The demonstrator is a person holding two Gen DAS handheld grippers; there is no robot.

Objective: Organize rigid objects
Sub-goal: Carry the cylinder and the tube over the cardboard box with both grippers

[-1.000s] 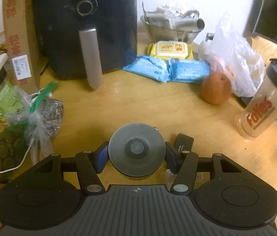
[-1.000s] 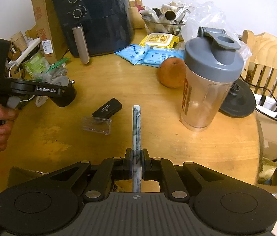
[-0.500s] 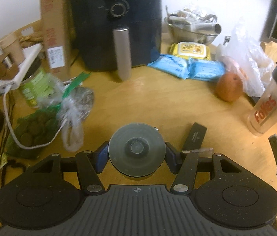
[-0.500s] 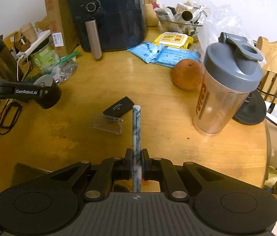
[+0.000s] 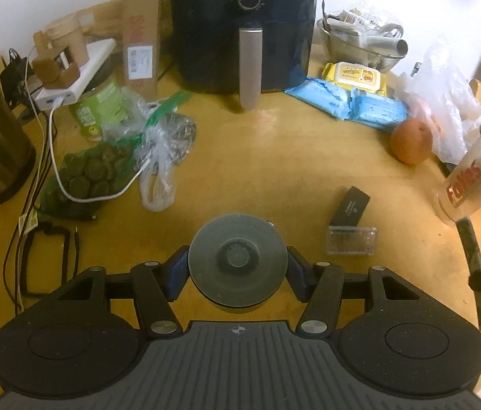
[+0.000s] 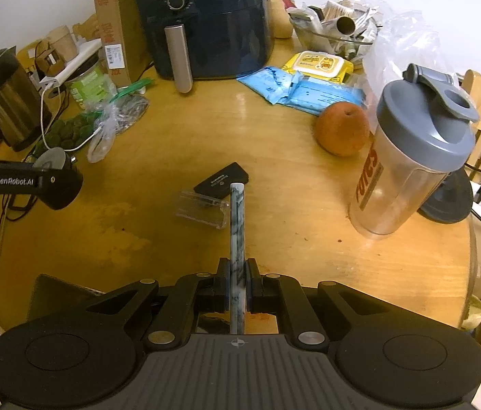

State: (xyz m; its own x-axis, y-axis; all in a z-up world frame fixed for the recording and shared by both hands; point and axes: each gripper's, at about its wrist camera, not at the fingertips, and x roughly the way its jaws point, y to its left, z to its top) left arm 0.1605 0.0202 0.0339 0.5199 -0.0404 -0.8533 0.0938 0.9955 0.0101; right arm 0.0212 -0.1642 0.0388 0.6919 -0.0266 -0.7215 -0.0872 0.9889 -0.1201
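both claws rose (disc (image 5: 237, 259) clamped left).

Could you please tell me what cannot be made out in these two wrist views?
- Left view: body under the grey round lid, hidden by the lid itself.
- Right view: rear end of the marbled flat slab, behind the right hand-held gripper.
- Black flat case: print too small.

Home kitchen: air fryer (image 6: 202, 20), kettle (image 6: 4, 99), cluttered wooden dining table (image 6: 274, 212).
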